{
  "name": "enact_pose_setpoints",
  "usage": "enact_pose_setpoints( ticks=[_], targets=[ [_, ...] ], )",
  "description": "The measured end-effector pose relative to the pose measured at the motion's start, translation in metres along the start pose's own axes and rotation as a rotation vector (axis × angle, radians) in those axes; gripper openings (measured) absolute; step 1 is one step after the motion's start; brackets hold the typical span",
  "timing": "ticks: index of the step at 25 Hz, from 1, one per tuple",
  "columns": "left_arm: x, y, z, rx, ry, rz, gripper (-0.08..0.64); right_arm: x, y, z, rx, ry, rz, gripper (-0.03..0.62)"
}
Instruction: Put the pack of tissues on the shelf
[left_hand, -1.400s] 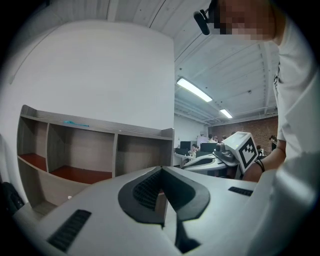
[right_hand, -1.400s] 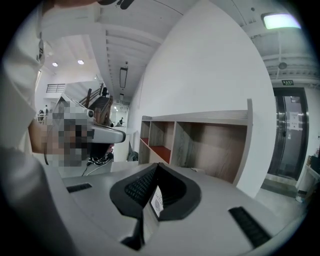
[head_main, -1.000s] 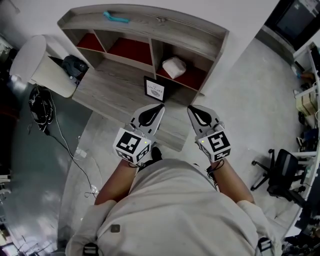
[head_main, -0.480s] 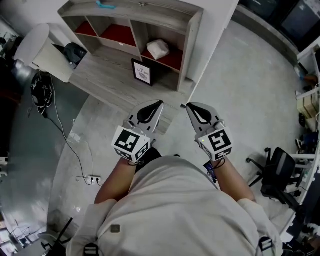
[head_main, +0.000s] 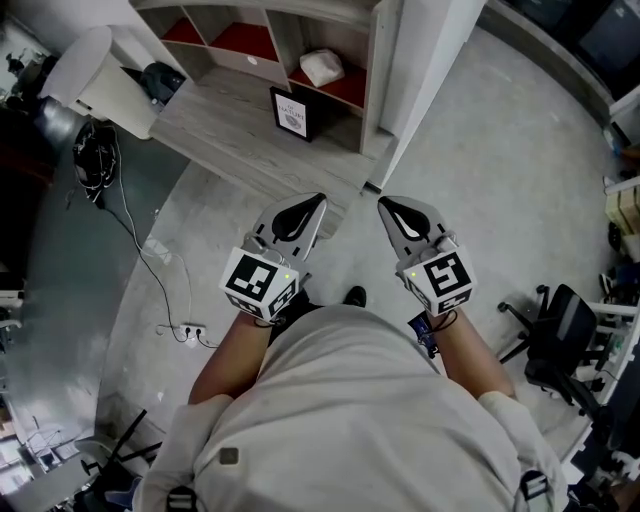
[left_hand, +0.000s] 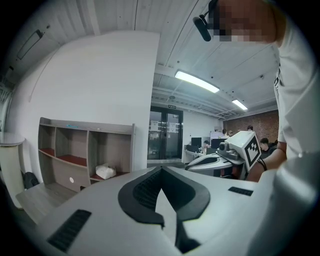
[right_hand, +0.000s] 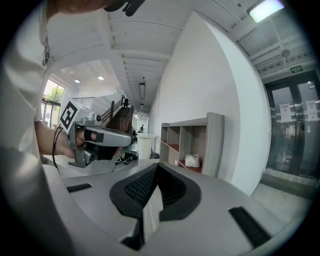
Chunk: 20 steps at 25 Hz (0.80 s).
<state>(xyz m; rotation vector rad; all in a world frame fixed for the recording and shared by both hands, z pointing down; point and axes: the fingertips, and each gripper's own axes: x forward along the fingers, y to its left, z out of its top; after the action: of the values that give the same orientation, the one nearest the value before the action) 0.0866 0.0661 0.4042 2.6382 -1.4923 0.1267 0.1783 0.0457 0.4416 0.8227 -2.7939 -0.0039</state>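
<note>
Far ahead of both sets of fingertips, the pack of tissues (head_main: 322, 66) lies in the rightmost compartment of the shelf (head_main: 380, 70), on its red floor. It is white and crumpled, with no print that can be made out. Both gripper views show it there too, well apart from the jaws. Just left of it and nearer the fingers, a framed sign (head_main: 291, 112) stands on the wooden desk (head_main: 220, 135); its dark lettering is too small to read. The left gripper (head_main: 316, 204) and the right gripper (head_main: 384, 206) are held side by side over the grey floor (head_main: 480, 150), each with its jaws closed together on nothing. Their marker cubes (head_main: 258, 285) bear black-and-white square patterns, no words. Off to the right of the right gripper's fingers, a green sign (right_hand: 296, 69) hangs above glass doors, its text illegible.
</note>
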Motion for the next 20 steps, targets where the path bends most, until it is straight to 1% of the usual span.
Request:
enact_pose_setpoints(
  ticks=[8,20],
  targets=[
    [-0.037,-0.007,-0.006,-0.002,0.012,-0.036,0.015,-0.010,0.038,0.003,0.006,0.002,-0.012,0.020],
    [-0.149,-0.001,-0.008,0.014,-0.021,-0.066,0.015,-0.016,0.150,0.012,-0.010,0.000,-0.038,0.020]
  ],
)
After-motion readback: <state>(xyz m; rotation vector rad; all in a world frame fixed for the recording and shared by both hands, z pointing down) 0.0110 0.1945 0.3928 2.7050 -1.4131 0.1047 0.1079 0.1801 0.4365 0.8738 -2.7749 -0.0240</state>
